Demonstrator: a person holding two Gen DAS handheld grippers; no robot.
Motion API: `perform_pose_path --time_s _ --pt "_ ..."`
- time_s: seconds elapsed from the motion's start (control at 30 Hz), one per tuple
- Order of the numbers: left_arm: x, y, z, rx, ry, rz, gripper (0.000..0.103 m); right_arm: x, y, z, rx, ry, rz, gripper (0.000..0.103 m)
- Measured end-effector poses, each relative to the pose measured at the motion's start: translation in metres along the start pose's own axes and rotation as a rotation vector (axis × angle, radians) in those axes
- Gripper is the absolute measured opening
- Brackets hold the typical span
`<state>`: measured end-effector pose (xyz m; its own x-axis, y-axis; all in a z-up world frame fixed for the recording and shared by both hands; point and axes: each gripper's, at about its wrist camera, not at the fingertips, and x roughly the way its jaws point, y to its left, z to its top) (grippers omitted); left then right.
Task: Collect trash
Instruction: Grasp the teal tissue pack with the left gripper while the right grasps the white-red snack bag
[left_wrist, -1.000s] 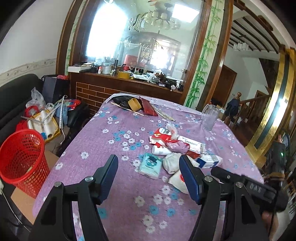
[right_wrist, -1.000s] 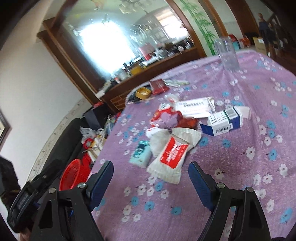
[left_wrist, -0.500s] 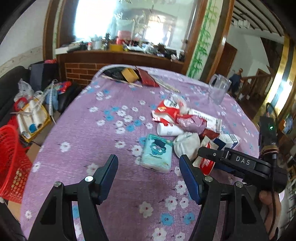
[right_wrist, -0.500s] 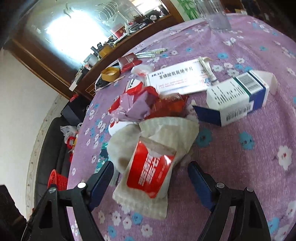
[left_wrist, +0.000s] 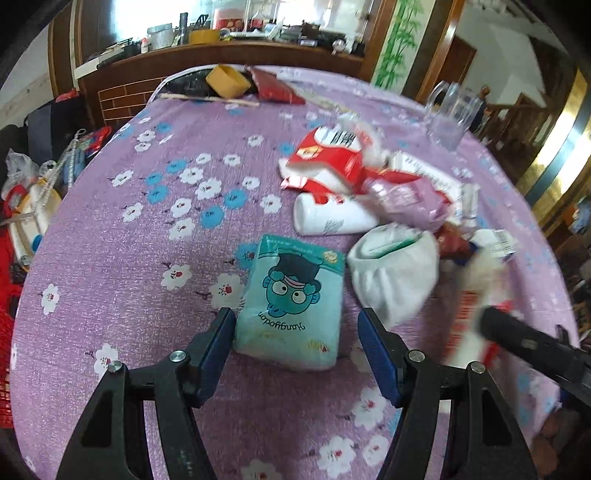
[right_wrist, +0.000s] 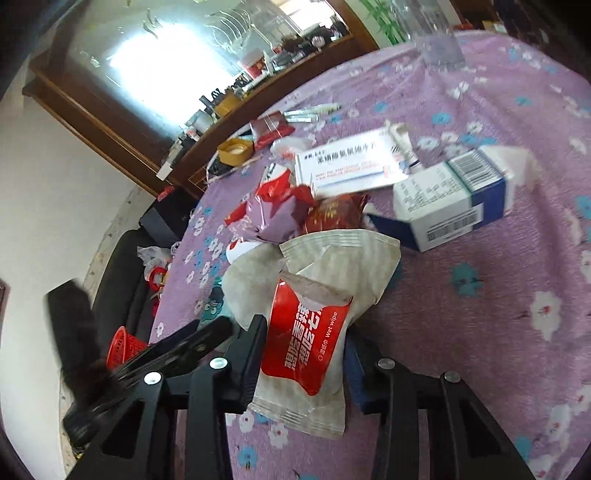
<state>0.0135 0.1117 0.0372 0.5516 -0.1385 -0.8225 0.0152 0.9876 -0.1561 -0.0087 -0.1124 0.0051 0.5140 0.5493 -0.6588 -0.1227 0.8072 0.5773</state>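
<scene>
The right tool (right_wrist: 301, 354) is closing its jaws around the red-and-white wet wipe packet (right_wrist: 306, 332), which lies between its fingers; the pads look to be just meeting the packet's sides, though a firm pinch cannot be confirmed. The left tool (left_wrist: 297, 339) stands wide open, gripping nothing, with the teal tissue pack (left_wrist: 291, 302) lying between its fingertips on the purple flowered worktop (left_wrist: 147, 258).

The wet wipe packet is thin foil film, likely light, soft and crinkly, and rather slippery. It should fold under pressure, so a hold across its narrow width near the lower, fuller half seems safest; the torn flap at its far end would give way. Its long axis runs straight away from the right tool, opened end pointing toward the crumpled white wrapper (right_wrist: 332, 251) it partly overlaps.

The tissue pack looks soft, squashy and light, in smooth plastic film. Gripping across its short sides, as the open jaws now bracket it, should compress it slightly and hold well. Its long axis points away from the left tool, tilted a little rightward, with the printed name nearest the tool.

Beyond lie the blue-and-white medicine box (right_wrist: 454, 203), red snack wrappers (left_wrist: 325, 158) and a white bottle (left_wrist: 332, 219), bunched together.
</scene>
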Motion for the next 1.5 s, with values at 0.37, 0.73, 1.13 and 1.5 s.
perform_pose_path --time_s 0.37,0.73,1.13,1.5 --pt "-0.020 0.002 -0.030 -0.019 -0.014 0.064 0.033 -0.040 0.019 -0.013 -0.064 -0.070 0.060 0.042" --pt "-0.062 0.008 -0.098 -0.065 0.022 0.151 0.039 -0.064 0.052 -0.034 -0.131 -0.099 0.111 0.042" --pt "-0.074 0.007 -0.098 -0.085 -0.067 0.121 0.029 -0.087 0.053 -0.040 -0.133 -0.138 0.106 0.042" --pt "-0.165 0.029 -0.096 -0.203 -0.286 0.028 0.029 -0.088 0.071 -0.041 -0.163 -0.150 0.133 0.042"
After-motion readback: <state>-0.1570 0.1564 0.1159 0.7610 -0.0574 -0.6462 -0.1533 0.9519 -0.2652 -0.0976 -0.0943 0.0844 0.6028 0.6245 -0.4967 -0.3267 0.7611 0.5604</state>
